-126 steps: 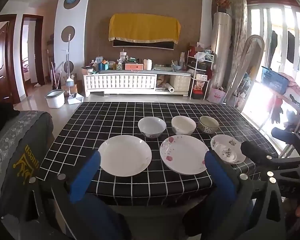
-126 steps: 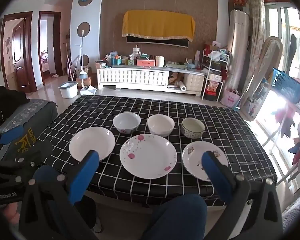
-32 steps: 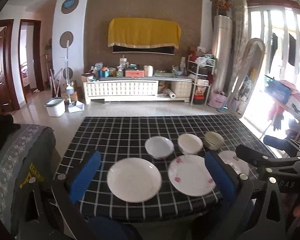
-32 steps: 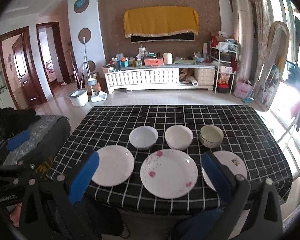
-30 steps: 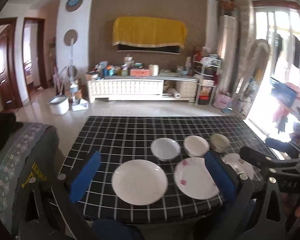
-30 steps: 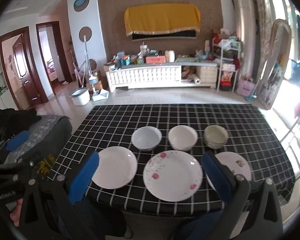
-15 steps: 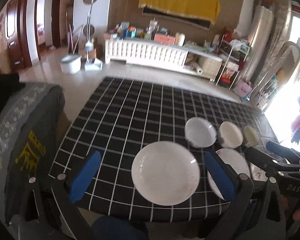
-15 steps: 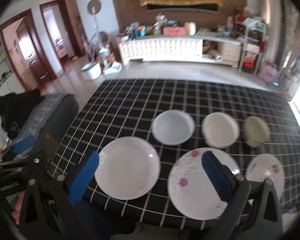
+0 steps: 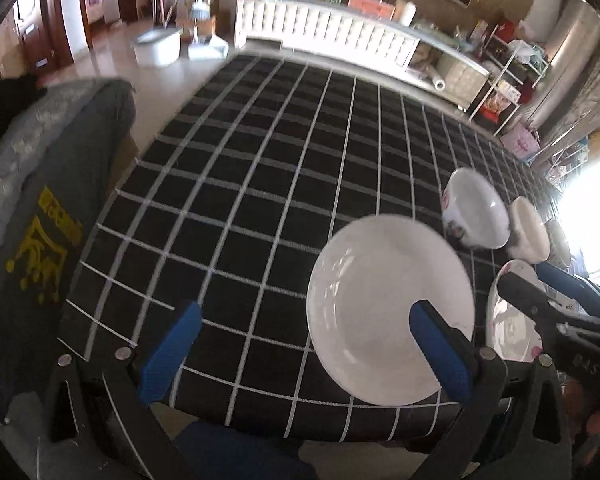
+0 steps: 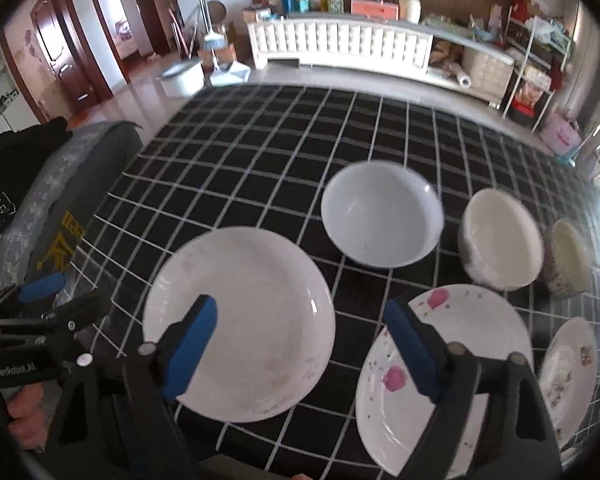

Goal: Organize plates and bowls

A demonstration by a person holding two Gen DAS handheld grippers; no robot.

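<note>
The right gripper (image 10: 300,344) hangs wide open over the checked bench (image 10: 260,168), its blue pads above a plain white plate (image 10: 252,304) and a pink-flowered plate (image 10: 472,344). Behind stand a pale blue bowl (image 10: 380,220), a cream bowl (image 10: 500,236) and, blurred, perhaps a patterned bowl (image 10: 568,258).

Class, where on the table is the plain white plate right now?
In the right wrist view, the plain white plate lies near the table's front edge, left of the pink-flowered plate and in front of the pale blue bowl.
</note>
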